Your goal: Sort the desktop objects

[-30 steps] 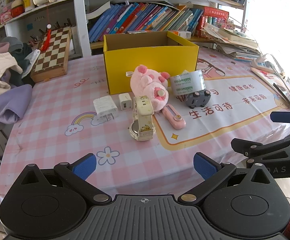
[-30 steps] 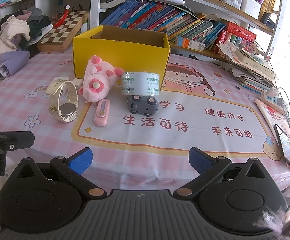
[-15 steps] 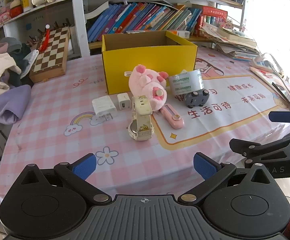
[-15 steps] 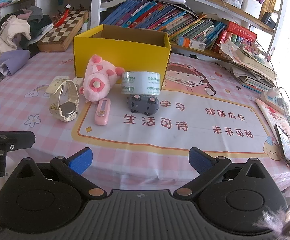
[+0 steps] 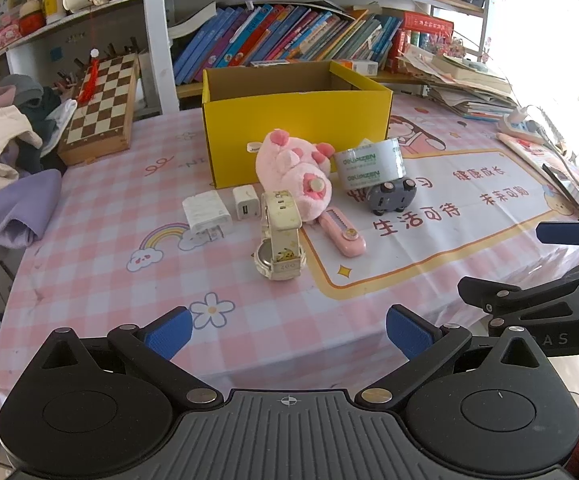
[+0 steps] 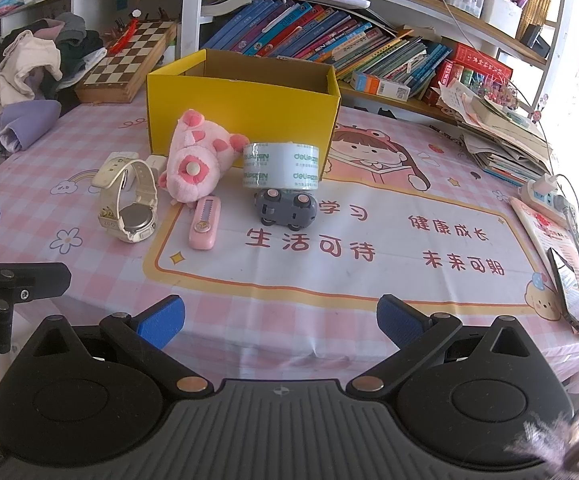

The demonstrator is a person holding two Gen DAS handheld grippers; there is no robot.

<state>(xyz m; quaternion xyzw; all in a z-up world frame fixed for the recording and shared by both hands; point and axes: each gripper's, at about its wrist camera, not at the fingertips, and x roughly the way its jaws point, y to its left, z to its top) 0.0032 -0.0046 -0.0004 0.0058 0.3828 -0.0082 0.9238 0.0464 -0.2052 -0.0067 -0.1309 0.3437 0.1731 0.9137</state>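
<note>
While both grippers hang spread wide with nothing held near the table edge, left gripper [image 5: 287,326] faces the cream plastic wristwatch [image 5: 280,242]. Rightward: pink plush pig [image 6: 197,162], pink slim utility knife [image 6: 204,222], clear tape roll [image 6: 281,165], grey toy car [image 6: 286,208], all just before the open yellow cardboard box [image 6: 245,110]. Right gripper [image 6: 279,320] points at the car.

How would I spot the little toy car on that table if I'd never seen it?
Find the yellow box. In front of its right end stands a roll of clear tape, and the toy car sits just in front of it. It is the only grey thing there, with small round wheels.
</note>
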